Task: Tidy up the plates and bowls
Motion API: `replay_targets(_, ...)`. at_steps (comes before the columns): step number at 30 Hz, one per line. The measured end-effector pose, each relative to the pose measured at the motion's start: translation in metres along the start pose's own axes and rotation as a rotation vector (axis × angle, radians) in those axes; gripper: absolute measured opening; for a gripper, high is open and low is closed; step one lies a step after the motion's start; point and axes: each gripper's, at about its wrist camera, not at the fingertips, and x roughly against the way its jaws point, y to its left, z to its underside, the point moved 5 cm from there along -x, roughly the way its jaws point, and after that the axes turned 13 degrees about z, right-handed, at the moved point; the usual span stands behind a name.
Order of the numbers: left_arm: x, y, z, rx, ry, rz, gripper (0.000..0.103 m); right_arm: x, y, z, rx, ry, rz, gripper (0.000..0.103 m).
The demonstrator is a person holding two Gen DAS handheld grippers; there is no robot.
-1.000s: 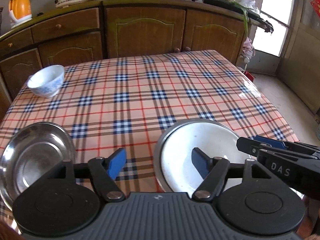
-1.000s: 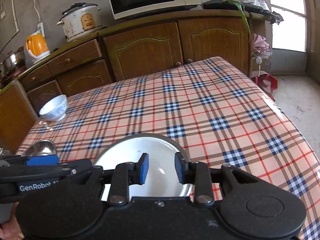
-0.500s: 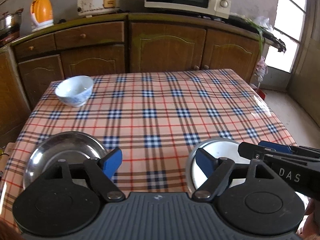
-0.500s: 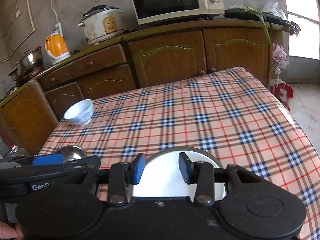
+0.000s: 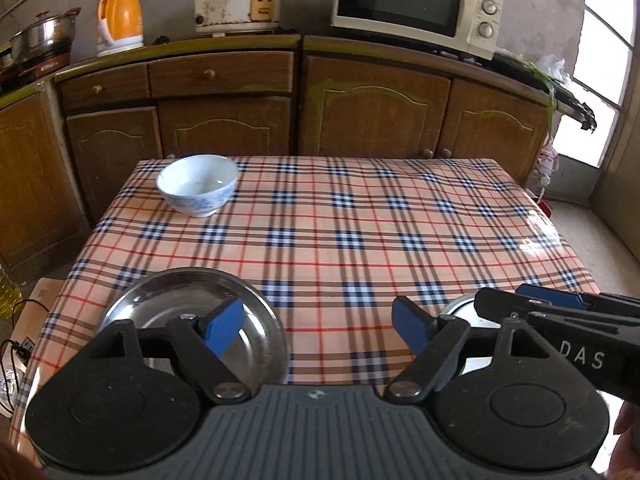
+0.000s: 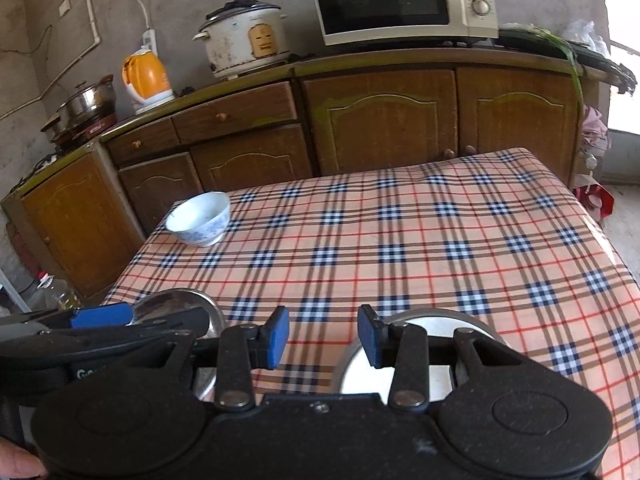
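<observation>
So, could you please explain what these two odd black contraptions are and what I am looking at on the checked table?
These are two hand-held grippers, one in each of a person's hands, and each carries a wide-angle camera that looks forward along its own two blue-padded fingers. One picture comes from the left gripper, the other from the right gripper; each also catches the other gripper at its edge. Both have just been opening, and nothing is between the fingers of either, so nothing is held. On the table with the checked cloth lie a shiny steel plate at the near left, a white plate at the near right, and a blue-and-white bowl at the far left corner. Behind stands a wooden cabinet with kitchen appliances on top.
</observation>
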Motion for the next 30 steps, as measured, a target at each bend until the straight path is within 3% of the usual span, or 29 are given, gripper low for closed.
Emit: replay_targets(30,0.000,0.094,-0.026,0.079,-0.025,-0.094,0.083,-0.046,0.107,-0.031,0.085,0.020,-0.088,0.048)
